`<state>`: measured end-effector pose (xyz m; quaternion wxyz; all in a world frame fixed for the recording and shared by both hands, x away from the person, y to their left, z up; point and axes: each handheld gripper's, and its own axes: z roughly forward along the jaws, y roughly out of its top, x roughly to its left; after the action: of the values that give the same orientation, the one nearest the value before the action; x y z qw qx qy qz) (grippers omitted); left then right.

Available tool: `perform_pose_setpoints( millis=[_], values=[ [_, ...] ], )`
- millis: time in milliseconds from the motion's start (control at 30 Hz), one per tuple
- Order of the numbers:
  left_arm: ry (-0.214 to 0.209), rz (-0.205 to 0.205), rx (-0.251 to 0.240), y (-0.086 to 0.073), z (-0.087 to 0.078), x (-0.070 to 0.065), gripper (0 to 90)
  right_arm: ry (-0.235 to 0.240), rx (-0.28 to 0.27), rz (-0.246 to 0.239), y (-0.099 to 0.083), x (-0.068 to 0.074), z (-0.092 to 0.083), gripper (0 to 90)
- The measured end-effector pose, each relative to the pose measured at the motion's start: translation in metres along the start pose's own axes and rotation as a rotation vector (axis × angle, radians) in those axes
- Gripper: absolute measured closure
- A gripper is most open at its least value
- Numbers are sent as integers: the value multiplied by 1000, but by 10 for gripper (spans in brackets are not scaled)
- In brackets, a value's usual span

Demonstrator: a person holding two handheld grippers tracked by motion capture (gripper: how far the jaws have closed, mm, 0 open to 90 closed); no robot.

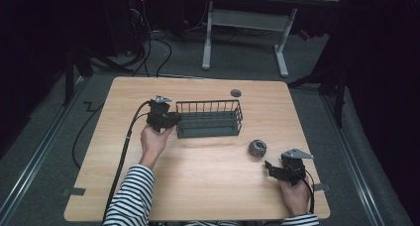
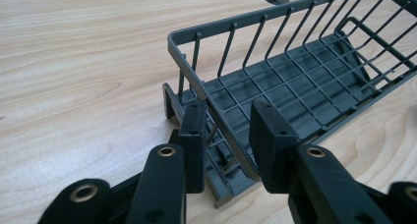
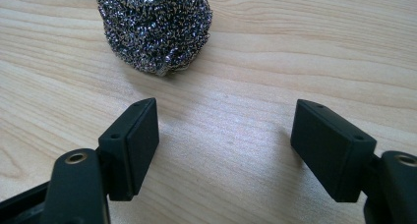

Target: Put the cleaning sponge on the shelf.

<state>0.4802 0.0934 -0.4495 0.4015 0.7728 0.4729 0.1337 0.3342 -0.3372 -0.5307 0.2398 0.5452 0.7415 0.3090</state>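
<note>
The left gripper is clamped on the near end wall of the dark wire basket, one pad outside the rim, the other inside, with the thin wires pinched between them. In the high view the same gripper is seen at the basket's left end, the basket being set flat at the middle of the wooden table, long side running left to right. A small round grommet is spotted just beyond it, near the far edge. Over on the right, the right gripper is held low over the tabletop with its jaws spread wide and nothing between them. The steel wool scourer is found just ahead of those pads, untouched, resting on the wood. From above, the scourer is placed off the basket's right front corner, near the right gripper.
</note>
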Motion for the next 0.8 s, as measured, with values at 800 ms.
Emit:
perform_pose_setpoints(
  millis=[800],
  values=[
    [-22, -17, -58, -43, -38, -15, 671, 0, 0, 1, 0, 0, 0, 265]
  ],
)
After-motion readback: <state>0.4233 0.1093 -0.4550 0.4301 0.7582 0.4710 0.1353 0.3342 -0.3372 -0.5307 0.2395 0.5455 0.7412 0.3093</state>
